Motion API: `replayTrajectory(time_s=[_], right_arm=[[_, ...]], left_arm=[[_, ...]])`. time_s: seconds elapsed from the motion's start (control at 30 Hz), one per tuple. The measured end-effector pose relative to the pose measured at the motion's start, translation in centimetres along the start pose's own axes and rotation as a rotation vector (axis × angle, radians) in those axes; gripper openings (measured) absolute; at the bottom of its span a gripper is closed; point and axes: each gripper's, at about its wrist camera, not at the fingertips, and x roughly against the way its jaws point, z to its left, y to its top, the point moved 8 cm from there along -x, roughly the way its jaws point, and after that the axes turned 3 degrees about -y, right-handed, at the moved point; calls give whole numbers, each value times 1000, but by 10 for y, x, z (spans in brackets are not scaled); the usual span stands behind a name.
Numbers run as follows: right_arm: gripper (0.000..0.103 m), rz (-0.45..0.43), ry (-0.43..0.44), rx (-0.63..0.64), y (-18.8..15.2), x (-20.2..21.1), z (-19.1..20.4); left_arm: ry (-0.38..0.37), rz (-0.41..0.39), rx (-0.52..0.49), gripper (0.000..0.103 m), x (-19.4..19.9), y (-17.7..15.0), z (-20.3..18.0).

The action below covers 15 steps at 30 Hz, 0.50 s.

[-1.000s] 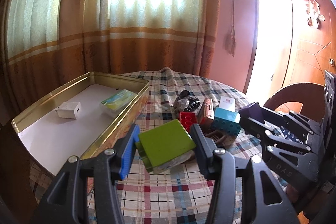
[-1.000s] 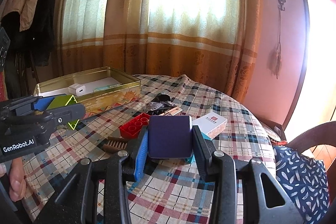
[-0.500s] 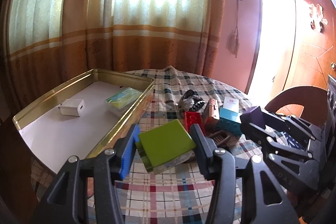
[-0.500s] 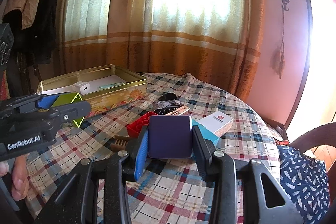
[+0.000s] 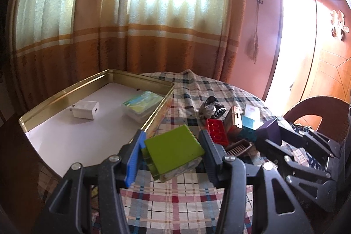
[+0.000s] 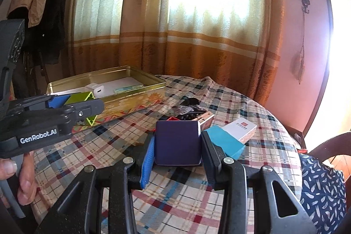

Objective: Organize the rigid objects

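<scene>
One coat rack (image 6: 41,21), right-wrist view only.

The left black two-finger gripper (image 5: 172,149) was clamped on a lime-green square block (image 5: 173,150), held tilted above the table; the right black two-finger gripper (image 6: 176,146) was closed on a dark purple cube (image 6: 177,143), level and aloft; the person's bare left hand (image 6: 24,177) wrapped the left gripper's handle.

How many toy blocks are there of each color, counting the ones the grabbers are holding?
Green block, in the left gripper: 1
Purple block, in the right gripper: 1
Red block: 1
Teal block: 1
Total: 4
</scene>
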Motion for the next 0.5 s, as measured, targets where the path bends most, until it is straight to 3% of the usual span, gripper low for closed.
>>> replayTrajectory(time_s=[0.5], right_arm=[[42,30,52,-2,-1,-4,18]], left_arm=[[26,-12,3,50,1,3,14]])
